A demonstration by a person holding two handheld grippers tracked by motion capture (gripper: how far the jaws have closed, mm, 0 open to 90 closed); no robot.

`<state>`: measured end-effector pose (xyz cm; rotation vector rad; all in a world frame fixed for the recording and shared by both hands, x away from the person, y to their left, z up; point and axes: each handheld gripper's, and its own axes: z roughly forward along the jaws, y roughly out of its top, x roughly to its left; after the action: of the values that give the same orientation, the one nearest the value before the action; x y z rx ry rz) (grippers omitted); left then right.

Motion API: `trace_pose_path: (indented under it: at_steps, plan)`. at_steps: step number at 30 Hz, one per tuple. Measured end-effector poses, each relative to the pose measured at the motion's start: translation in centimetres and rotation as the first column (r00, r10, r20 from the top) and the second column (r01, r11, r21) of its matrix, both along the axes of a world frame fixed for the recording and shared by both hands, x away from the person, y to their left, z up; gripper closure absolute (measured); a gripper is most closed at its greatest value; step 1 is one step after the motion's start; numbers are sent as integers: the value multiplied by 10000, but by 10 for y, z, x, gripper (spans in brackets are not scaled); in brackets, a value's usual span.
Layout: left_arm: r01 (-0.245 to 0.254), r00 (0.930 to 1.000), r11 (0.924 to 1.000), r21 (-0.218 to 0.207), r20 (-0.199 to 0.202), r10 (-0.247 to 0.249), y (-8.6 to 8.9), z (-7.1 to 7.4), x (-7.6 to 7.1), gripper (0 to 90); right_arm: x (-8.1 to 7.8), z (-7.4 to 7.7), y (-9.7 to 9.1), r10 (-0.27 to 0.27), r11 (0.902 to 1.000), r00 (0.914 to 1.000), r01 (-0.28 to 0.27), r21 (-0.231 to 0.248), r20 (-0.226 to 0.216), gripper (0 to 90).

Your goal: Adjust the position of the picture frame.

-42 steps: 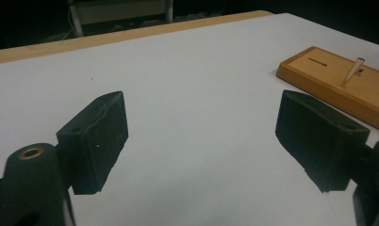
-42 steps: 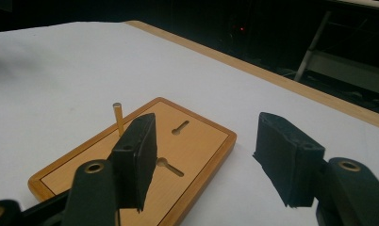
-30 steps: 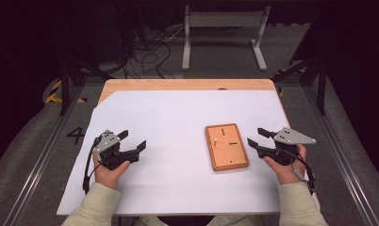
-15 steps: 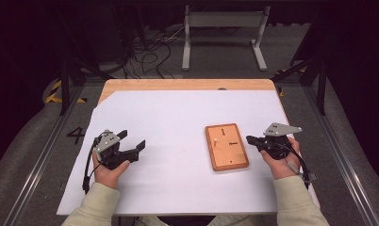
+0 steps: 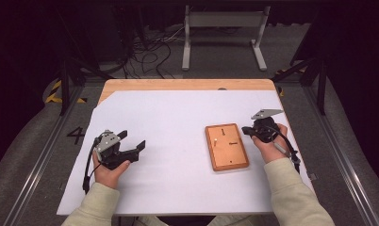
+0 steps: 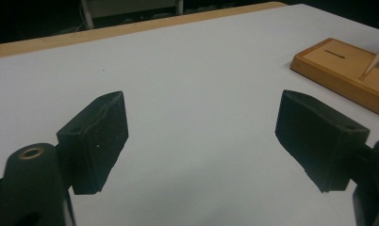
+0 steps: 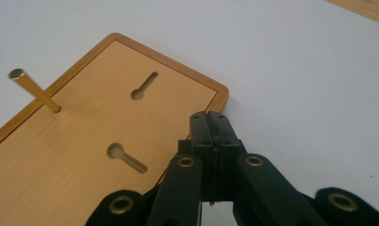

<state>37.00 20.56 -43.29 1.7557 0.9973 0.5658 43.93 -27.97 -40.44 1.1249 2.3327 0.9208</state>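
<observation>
A wooden board [image 5: 226, 147] with a raised rim lies flat on the white sheet, right of centre. It has two keyhole slots [image 7: 144, 85], and a brass pin [image 7: 34, 90] stands tilted in a hole near its far left corner. My right gripper [image 5: 244, 129] is shut with nothing between its jaws. In the right gripper view its tips [image 7: 209, 117] hover at the board's right edge near a corner. My left gripper [image 5: 132, 139] rests open on the sheet at the left, far from the board. The left gripper view shows its jaws wide apart [image 6: 201, 136] with the board [image 6: 338, 66] beyond.
A white sheet [image 5: 178, 122] covers most of the wooden table, whose bare far edge [image 5: 187, 84] shows at the back. Beyond the table stand a grey metal frame [image 5: 223, 21] and loose cables [image 5: 145, 52] on the floor.
My right gripper's jaws have gone from open to shut, and the hand has moved away from the person and left, up to the board's right edge. The left gripper has stayed put.
</observation>
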Motion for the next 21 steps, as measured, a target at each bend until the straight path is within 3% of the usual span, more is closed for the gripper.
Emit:
trace_pose_path:
  at_steps: [4, 13, 21]
  plan:
    - [-74, 9999, 10000, 54, -80, 74, 0, -1, 1, 182, 15, -3, -1, -410, 9991, 9986, 408, -87, -325, 900]
    - [-103, 9998, 9999, 88, -146, 104, 0, -2, 1, 182, 26, -7, -3, -649, 9978, 9960, 638, -203, -615, 900]
    - [-32, 9999, 10000, 42, -161, 33, 0, -3, 2, 181, 39, -20, 2, -978, 9948, 9894, 941, -387, -1071, 900]
